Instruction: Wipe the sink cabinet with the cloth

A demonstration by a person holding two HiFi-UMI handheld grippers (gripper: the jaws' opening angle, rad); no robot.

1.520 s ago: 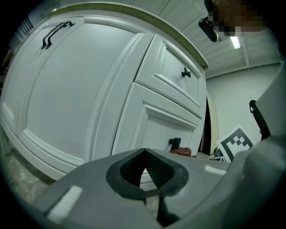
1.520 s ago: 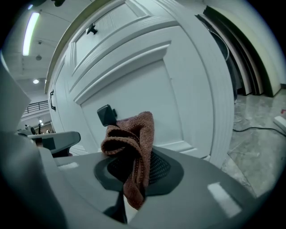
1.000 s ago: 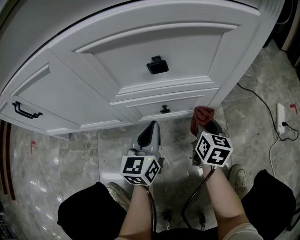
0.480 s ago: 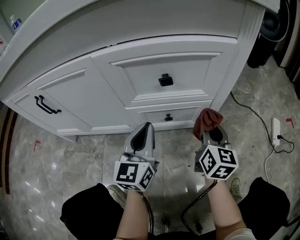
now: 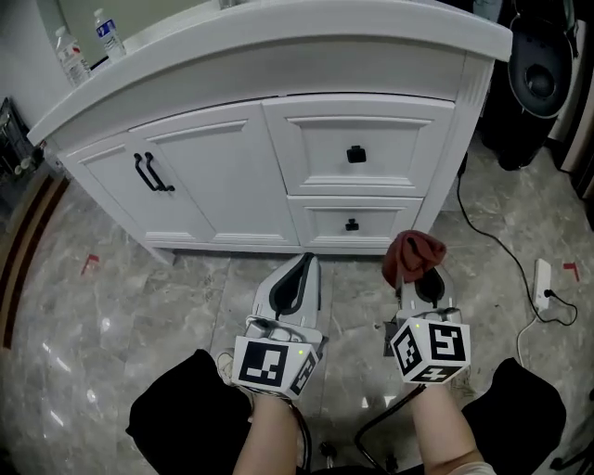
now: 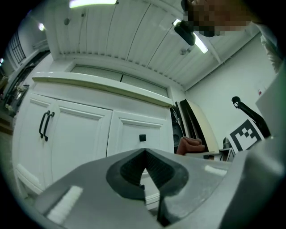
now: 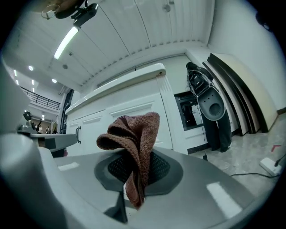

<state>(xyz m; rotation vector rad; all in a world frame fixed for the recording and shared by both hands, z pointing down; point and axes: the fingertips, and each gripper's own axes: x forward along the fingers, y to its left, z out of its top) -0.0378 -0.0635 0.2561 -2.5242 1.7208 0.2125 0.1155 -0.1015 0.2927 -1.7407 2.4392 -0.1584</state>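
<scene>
A white sink cabinet (image 5: 232, 176) with black handles stands ahead, seen also in the left gripper view (image 6: 85, 134) and the right gripper view (image 7: 129, 112). My right gripper (image 5: 415, 263) is shut on a reddish-brown cloth (image 5: 414, 253), which bunches above its jaws (image 7: 134, 138). It hovers low over the floor, short of the lower drawer (image 5: 355, 223). My left gripper (image 5: 304, 263) is shut with nothing in it, beside the right one and also short of the cabinet. The cloth (image 6: 190, 145) shows at the right in the left gripper view.
Two water bottles (image 5: 88, 42) stand on the countertop (image 5: 278, 28) at the far left. A black bin-like object (image 5: 543, 83) stands right of the cabinet. A cable and white power strip (image 5: 543, 283) lie on the marble floor at right.
The view has pulled back and up from the cabinet, so its countertop and double doors now show. Both grippers stay low in front of the drawers, the cloth still held.
</scene>
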